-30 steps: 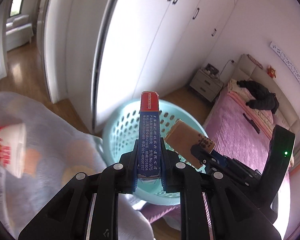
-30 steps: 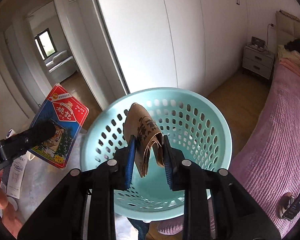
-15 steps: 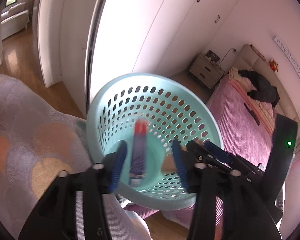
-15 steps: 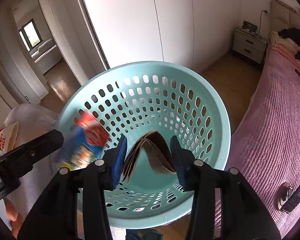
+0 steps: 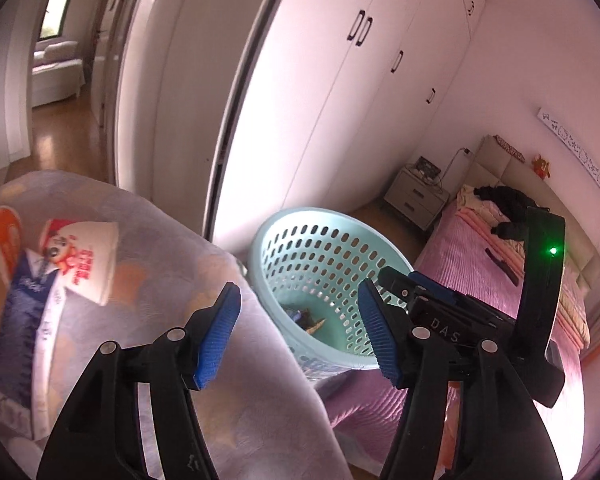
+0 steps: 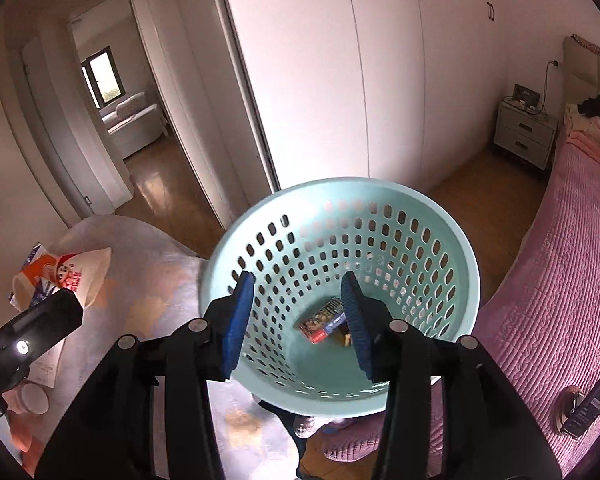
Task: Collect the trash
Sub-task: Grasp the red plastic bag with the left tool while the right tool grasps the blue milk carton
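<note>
- Basket point(image 6: 452, 240): pale turquoise, walls dotted with rows of small holes;
- small box point(image 6: 324, 319) in its bottom: red end, dark blue side, printed picture;
- gripper pads point(image 5: 216, 334): ribbed bright blue on black arms;
- bedspread point(image 6: 556, 280): pink, quilted in fine lines;
- blanket point(image 5: 172, 280): lavender-grey with orange scallop shapes;
- paper cup point(image 5: 86, 260): white with red print;
- wardrobe doors point(image 5: 340, 92): white, black handles.

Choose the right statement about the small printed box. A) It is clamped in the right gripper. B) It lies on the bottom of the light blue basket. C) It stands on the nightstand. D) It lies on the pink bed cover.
B: the right wrist view shows the printed box lying at the bottom of the basket, with the right gripper open and empty above it.
</note>
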### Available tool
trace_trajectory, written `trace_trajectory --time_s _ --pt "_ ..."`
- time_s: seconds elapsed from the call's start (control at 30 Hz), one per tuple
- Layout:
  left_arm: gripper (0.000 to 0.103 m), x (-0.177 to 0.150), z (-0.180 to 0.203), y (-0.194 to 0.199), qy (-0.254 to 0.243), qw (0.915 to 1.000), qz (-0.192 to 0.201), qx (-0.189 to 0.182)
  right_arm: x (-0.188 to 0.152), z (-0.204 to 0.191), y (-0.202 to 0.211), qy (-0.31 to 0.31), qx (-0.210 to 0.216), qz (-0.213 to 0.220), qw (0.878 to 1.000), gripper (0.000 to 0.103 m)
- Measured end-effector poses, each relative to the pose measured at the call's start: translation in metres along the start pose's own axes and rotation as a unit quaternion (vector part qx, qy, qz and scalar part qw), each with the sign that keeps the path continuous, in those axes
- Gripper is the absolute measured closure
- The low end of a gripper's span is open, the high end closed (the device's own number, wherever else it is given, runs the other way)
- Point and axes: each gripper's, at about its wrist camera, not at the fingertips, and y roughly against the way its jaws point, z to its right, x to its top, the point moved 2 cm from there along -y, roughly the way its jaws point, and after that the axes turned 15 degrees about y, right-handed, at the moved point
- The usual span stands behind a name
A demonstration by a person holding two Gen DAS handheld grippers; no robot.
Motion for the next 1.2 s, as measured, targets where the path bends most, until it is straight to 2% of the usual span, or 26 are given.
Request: trace_trajectory --time_s 0.2,0.3,0.5,0.6,0.67,0.73,0.83,1.03,1.1,1.2 --pt "0.04 0.004 -0.043 0.08 0.024 0.9964 0.067 0.046 0.01 -0.063 0.024 0.046 0.05 0.032 0.997 0.061" --pt "0.039 0.006 -0.07 0.119 0.04 0.9919 0.098 0.071 0.011 -0.099 0.033 0.072 0.077 0.042 0.994 0.061" --pt "0.026 0.005 -0.127 0.182 0.058 0.9779 0.142 0.143 0.009 -0.167 0.043 0.117 0.125 0.052 0.984 0.061" --pt "0.02 0.003 -0.155 0.198 0.065 0.9739 0.139 0.167 0.006 -0.198 0.042 0.14 0.143 0.043 0.979 0.058" --pt "0.017 0.005 -0.176 0.203 0.075 0.9732 0.129 0.175 0.005 -0.218 0.038 0.147 0.156 0.035 0.976 0.052" --pt "0.016 0.005 -0.193 0.203 0.081 0.9729 0.115 0.184 0.005 -0.234 0.032 0.152 0.163 0.029 0.974 0.041" --pt "0.015 -0.001 -0.209 0.197 0.081 0.9724 0.096 0.197 0.01 -0.254 0.021 0.151 0.165 0.013 0.975 0.033" --pt "0.017 -0.004 -0.242 0.18 0.114 0.9696 0.045 0.212 0.014 -0.28 -0.01 0.147 0.159 -0.028 0.976 0.032" --pt "0.019 -0.007 -0.249 0.178 0.127 0.9692 0.038 0.208 0.013 -0.285 -0.018 0.149 0.142 -0.038 0.978 0.032" --pt "0.025 -0.009 -0.254 0.179 0.14 0.9688 0.037 0.201 0.011 -0.285 -0.029 0.136 0.152 -0.058 0.977 0.032"
